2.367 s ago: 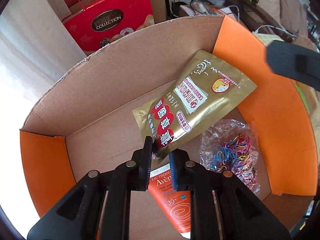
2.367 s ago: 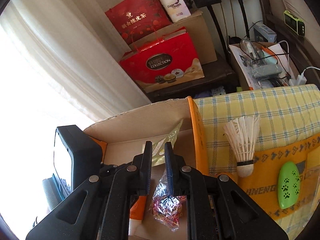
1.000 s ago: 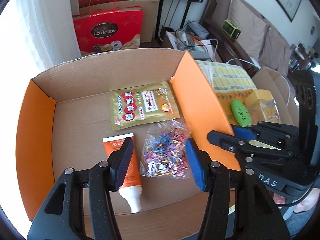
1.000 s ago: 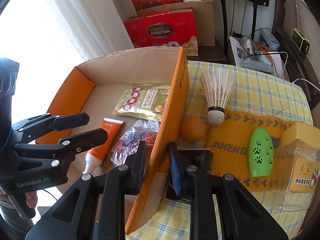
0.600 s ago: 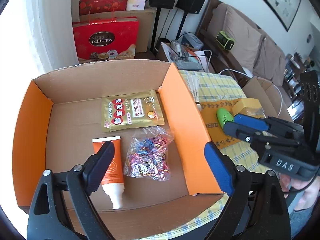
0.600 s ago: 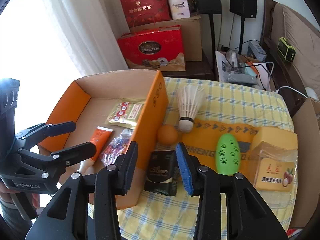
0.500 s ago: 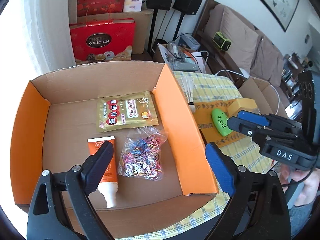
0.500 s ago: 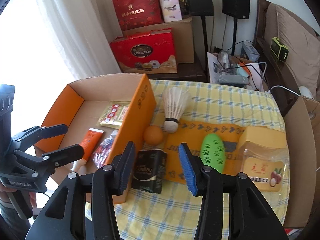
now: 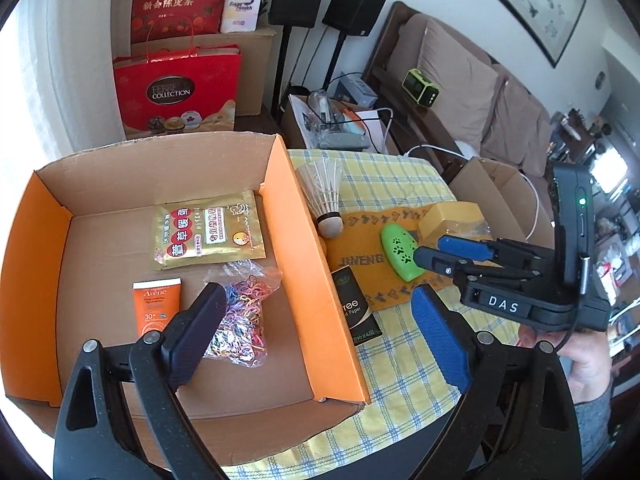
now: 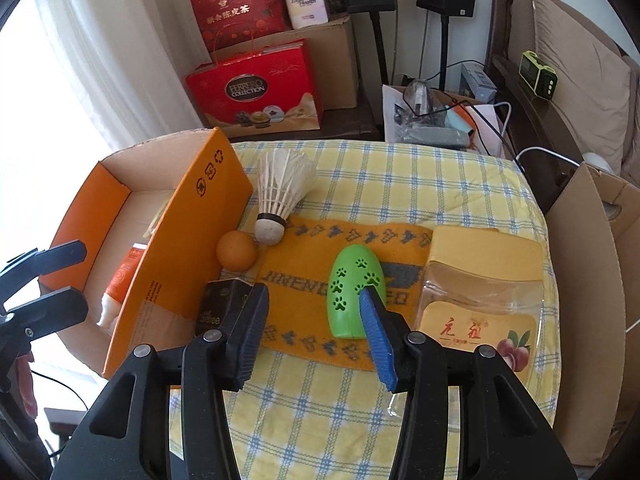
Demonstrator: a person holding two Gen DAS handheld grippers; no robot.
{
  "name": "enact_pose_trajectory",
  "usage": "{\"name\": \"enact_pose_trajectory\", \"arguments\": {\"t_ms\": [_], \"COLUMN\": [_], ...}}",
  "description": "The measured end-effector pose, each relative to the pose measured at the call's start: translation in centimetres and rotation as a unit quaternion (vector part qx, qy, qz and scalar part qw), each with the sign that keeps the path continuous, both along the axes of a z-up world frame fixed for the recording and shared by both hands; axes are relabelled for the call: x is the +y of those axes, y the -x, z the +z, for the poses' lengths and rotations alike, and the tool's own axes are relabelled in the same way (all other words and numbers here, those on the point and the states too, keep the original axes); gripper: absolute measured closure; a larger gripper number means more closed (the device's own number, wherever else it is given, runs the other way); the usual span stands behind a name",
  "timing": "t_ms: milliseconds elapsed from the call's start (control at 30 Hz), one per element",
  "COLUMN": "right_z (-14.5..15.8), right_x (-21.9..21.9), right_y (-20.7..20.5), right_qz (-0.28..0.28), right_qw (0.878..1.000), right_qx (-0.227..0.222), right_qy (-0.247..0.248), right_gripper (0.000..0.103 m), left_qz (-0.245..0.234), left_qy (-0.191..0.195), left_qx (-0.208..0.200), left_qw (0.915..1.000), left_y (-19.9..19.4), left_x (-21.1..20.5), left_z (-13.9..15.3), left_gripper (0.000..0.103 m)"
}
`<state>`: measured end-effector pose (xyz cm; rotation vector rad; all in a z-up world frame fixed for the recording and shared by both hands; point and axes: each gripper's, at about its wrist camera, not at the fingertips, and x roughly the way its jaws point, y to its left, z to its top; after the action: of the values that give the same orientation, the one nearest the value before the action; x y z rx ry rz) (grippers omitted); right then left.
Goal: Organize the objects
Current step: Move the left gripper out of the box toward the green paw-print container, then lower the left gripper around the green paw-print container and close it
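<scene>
Green paw-print case (image 10: 355, 291) lies on orange mat (image 10: 304, 280), right of cardboard box (image 10: 176, 248). Right gripper (image 10: 316, 336) hovers over it, jaws apart, empty. Left gripper (image 9: 316, 332) wide open above the box's right wall.

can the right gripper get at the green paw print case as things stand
Probably yes. The right gripper is open and empty, close to the green paw-print case, which lies on the orange mat with nothing on top of it.

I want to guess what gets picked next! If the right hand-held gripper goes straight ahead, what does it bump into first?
Probably the orange woven mat between its open fingers, with the green paw-print case just beside its right finger; depth is hard to judge.
</scene>
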<state>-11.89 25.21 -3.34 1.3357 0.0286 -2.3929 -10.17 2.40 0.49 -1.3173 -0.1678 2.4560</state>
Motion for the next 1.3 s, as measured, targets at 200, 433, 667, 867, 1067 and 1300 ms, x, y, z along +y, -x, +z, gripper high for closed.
{"name": "enact_pose_trajectory", "arguments": {"t_ms": [200, 433, 667, 867, 1067, 1300], "right_z": [-1.3, -1.8, -2.5, -5.0, -6.2, -5.9], "right_x": [-1.5, -0.8, -2.4, -4.4, -5.1, -5.0], "right_y": [-0.1, 1.7, 1.1, 0.9, 0.7, 0.4], "right_qz": [0.013, -0.006, 0.041, 0.056, 0.064, 0.057], "right_qw": [1.000, 1.000, 0.997, 0.992, 0.987, 0.987], "right_qx": [-0.007, -0.012, -0.049, -0.086, -0.108, -0.101], "right_qy": [-0.015, -0.011, 0.050, 0.070, 0.099, 0.109], "right_gripper": [0.055, 0.055, 0.055, 0.060, 0.065, 0.075], "left_qz": [0.003, 0.003, 0.006, 0.009, 0.008, 0.008], "left_qy": [0.000, -0.009, -0.011, -0.012, -0.010, -0.014], "left_qx": [-0.004, -0.005, -0.010, -0.013, -0.016, -0.020], "left_qw": [1.0000, 0.9999, 0.9999, 0.9998, 0.9998, 0.9997], "left_y": [0.2, 0.4, 0.7, 0.7, 0.8, 0.9], "left_x": [0.4, 0.5, 0.7, 0.6, 0.5, 0.6], "left_z": [-0.2, -0.2, -0.5, -0.8, -1.0, -1.2], "left_gripper": [0.010, 0.010, 0.010, 0.010, 0.010, 0.010]}}
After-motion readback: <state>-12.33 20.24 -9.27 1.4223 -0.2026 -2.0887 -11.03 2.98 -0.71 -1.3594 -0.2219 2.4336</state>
